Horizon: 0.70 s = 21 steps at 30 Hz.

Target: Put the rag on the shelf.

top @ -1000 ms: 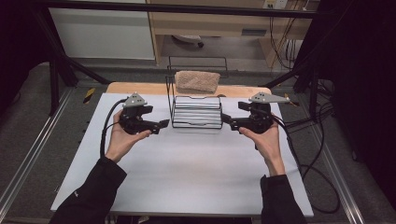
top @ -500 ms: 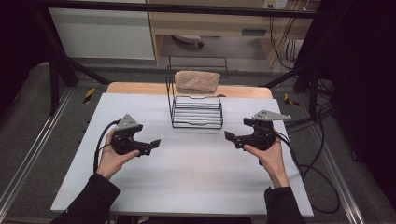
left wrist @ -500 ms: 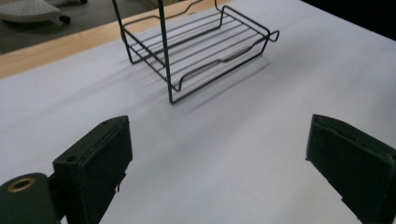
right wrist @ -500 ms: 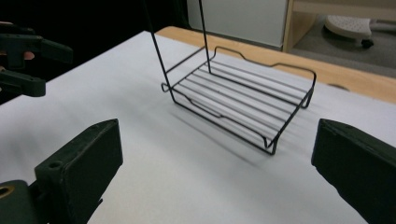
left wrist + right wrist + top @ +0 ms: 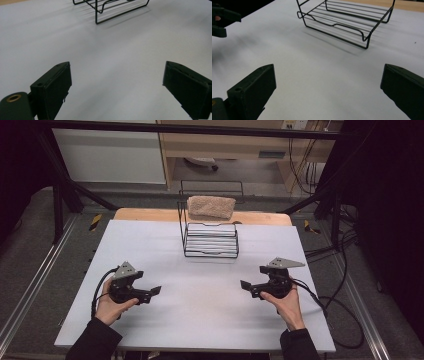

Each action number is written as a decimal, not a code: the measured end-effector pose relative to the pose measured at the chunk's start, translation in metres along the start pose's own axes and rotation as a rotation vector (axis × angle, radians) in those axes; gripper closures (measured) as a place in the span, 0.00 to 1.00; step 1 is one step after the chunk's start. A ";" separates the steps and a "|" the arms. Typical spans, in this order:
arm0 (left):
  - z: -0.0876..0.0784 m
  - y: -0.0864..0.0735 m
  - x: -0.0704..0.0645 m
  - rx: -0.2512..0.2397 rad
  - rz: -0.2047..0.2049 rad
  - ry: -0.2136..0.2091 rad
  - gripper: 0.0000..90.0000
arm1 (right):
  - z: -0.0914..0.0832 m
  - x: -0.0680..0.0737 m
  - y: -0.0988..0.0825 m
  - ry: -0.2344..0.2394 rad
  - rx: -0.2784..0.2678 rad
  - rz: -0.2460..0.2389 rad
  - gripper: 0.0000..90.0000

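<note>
A black wire rack [image 5: 210, 240] stands at the back middle of the white table [image 5: 210, 320], with a brown folded cloth [image 5: 211, 206] on its upper tier. My left gripper [image 5: 154, 292] rests low at the front left, jaws pointing right, open and empty [image 5: 117, 82]. My right gripper [image 5: 246, 286] sits low at the front right, jaws pointing left. Its jaws have just been opening and stand wide with nothing between them [image 5: 329, 85]. The rack's lower shelf [image 5: 344, 22] lies ahead of the right gripper, and its corner [image 5: 117, 10] shows ahead of the left one.
A wooden board edge [image 5: 145, 214] runs behind the white surface. Cables [image 5: 340, 320] trail off the table's right side. Metal frame rails [image 5: 30, 285] flank the table. Bare white surface lies between the two grippers and the rack.
Both hands have drawn back from beside the rack toward the table's front edge, sinking lower and spreading apart. The rack and cloth stayed put.
</note>
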State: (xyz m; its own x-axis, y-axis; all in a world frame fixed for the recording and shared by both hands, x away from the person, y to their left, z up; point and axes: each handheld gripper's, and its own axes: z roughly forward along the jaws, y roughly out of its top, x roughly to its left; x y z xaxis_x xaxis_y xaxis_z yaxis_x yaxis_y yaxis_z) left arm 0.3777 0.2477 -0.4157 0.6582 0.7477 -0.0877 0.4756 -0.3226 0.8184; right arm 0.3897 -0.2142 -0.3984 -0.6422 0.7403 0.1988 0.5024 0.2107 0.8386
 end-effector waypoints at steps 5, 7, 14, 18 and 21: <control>-0.004 -0.012 0.002 -0.006 0.001 0.000 0.09 | -0.001 -0.002 -0.017 0.013 0.018 -0.006 0.01; -0.006 -0.015 0.003 -0.012 0.002 -0.001 0.10 | -0.002 -0.004 -0.024 0.014 0.021 -0.006 0.01; -0.010 -0.028 0.005 -0.005 0.014 0.003 0.09 | -0.009 -0.012 -0.047 0.025 0.061 0.002 0.01; -0.010 -0.032 0.007 0.004 0.019 0.003 0.09 | -0.014 -0.017 -0.058 0.028 0.067 0.022 0.01; -0.010 -0.036 0.007 0.010 0.024 -0.003 0.09 | -0.016 -0.019 -0.066 0.025 0.079 0.034 0.01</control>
State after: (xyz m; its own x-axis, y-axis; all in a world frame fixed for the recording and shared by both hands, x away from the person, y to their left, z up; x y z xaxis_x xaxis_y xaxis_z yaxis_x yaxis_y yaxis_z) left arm 0.3588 0.2702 -0.4397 0.6709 0.7382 -0.0700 0.4660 -0.3462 0.8142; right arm 0.3590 -0.2524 -0.4491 -0.6377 0.7318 0.2404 0.5677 0.2355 0.7888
